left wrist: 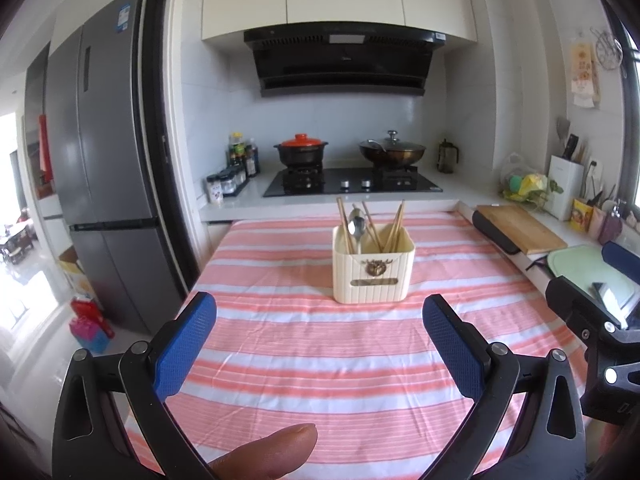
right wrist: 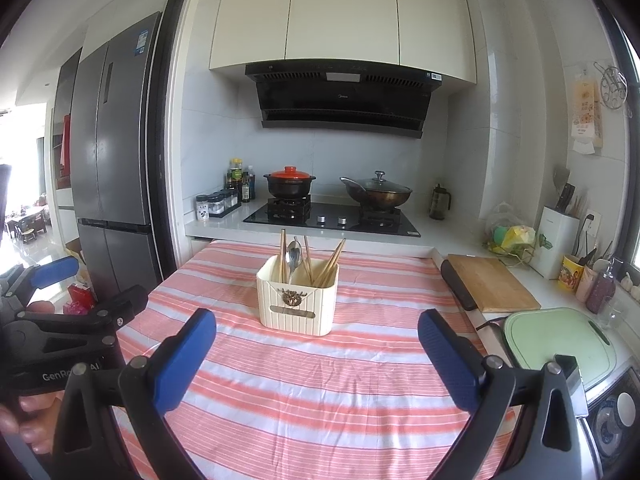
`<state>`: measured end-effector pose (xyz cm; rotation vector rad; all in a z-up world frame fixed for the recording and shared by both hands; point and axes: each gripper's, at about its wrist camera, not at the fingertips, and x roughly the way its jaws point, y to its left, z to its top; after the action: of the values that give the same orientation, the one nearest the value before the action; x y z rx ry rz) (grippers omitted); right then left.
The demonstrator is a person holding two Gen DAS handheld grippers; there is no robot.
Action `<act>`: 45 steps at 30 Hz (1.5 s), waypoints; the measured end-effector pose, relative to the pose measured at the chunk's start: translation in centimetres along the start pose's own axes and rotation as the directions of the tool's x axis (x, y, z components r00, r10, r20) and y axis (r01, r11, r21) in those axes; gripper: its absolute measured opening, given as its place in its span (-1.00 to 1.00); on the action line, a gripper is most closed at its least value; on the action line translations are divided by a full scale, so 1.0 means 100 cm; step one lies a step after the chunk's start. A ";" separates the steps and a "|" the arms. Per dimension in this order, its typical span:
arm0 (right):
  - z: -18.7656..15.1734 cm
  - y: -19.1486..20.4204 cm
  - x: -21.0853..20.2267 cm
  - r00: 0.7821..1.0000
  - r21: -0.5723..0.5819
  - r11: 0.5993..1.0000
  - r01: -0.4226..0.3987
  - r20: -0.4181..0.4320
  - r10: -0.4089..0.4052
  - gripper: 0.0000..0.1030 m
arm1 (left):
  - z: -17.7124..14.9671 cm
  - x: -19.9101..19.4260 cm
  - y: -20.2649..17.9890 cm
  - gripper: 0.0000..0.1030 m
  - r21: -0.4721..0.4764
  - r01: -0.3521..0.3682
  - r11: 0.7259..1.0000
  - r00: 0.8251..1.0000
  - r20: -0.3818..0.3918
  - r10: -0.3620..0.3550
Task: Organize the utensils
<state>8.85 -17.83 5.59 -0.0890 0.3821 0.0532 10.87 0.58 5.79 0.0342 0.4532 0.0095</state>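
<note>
Utensils (left wrist: 362, 226) upright in holder (left wrist: 374, 276)

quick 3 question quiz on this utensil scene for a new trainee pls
1. True or false: the cream utensil holder on the striped tablecloth stands upright and already has chopsticks and a metal spoon in it.
2. Multiple choice: how are the left gripper and the right gripper? A) both shut on chopsticks B) both open, holding nothing C) left open, right shut on a spoon
3. Fill in: on the stove behind the table, the black pot has a lid coloured ____.

Key: 1 true; 2 B; 3 orange-red
</note>
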 end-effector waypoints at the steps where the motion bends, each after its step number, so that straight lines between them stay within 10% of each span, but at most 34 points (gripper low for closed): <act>1: 0.000 0.001 0.000 1.000 -0.002 1.000 -0.001 0.000 0.001 0.99 | 0.000 0.000 0.000 0.99 0.002 0.000 1.000 1.000 -0.001 0.000; 45: 0.003 0.007 -0.004 0.999 -0.028 0.999 -0.032 0.007 0.032 0.99 | -0.001 0.002 0.003 0.99 -0.006 -0.013 1.000 1.000 -0.007 0.013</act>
<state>8.49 -17.10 5.94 -0.1105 0.3758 0.0903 11.03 0.94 5.57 0.0311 0.4594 0.0241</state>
